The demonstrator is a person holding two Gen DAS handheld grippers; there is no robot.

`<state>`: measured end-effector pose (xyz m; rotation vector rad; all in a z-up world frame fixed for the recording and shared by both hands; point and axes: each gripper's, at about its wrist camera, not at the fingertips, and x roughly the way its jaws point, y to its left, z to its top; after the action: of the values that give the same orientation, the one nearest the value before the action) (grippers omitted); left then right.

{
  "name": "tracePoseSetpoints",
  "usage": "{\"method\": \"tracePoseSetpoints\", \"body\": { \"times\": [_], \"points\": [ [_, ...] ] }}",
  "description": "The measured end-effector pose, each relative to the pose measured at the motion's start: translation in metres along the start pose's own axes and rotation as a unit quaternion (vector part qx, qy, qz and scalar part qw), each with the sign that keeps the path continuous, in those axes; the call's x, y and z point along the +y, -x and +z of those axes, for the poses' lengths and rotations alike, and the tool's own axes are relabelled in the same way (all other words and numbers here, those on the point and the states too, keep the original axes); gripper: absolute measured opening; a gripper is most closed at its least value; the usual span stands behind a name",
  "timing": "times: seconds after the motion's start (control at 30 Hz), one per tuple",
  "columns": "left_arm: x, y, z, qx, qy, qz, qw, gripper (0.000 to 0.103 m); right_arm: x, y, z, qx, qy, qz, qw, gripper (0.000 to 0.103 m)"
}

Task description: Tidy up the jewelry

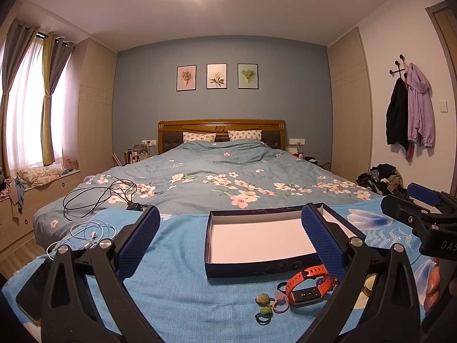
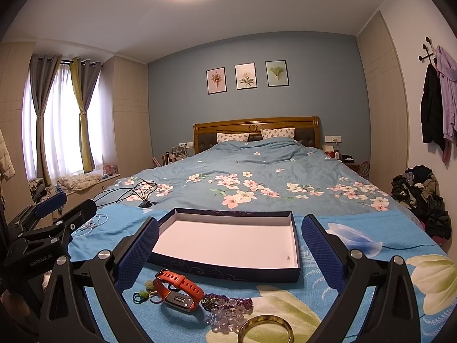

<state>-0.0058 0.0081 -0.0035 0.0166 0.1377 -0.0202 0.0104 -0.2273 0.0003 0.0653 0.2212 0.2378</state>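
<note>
An open dark blue box (image 1: 258,268) (image 2: 228,273) with a white bare floor lies on a blue floral blanket at the foot of the bed. In front of it lie an orange watch (image 1: 307,285) (image 2: 178,288), small green bead charms on cords (image 1: 264,305) (image 2: 142,293), purple and clear bead bracelets (image 2: 228,311) and a gold bangle (image 2: 265,330). My left gripper (image 1: 231,245) is open and empty, above the blanket left of the box. My right gripper (image 2: 228,251) is open and empty, straddling the box from the near side.
Black cables (image 1: 100,197) and white earphones (image 1: 88,235) lie on the bed to the left. A dark phone (image 1: 31,291) lies at the blanket's left edge. A clothes pile (image 2: 422,200) sits on the floor right of the bed.
</note>
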Motion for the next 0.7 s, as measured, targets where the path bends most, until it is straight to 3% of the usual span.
{"method": "tracePoseSetpoints", "body": {
  "times": [0.7],
  "points": [
    [-0.0006,-0.0011,-0.0010,0.006,-0.001,-0.002,1.0000,0.097,-0.0028,-0.0009,-0.0049,0.008,-0.004,-0.001,1.000,0.096]
  ]
}}
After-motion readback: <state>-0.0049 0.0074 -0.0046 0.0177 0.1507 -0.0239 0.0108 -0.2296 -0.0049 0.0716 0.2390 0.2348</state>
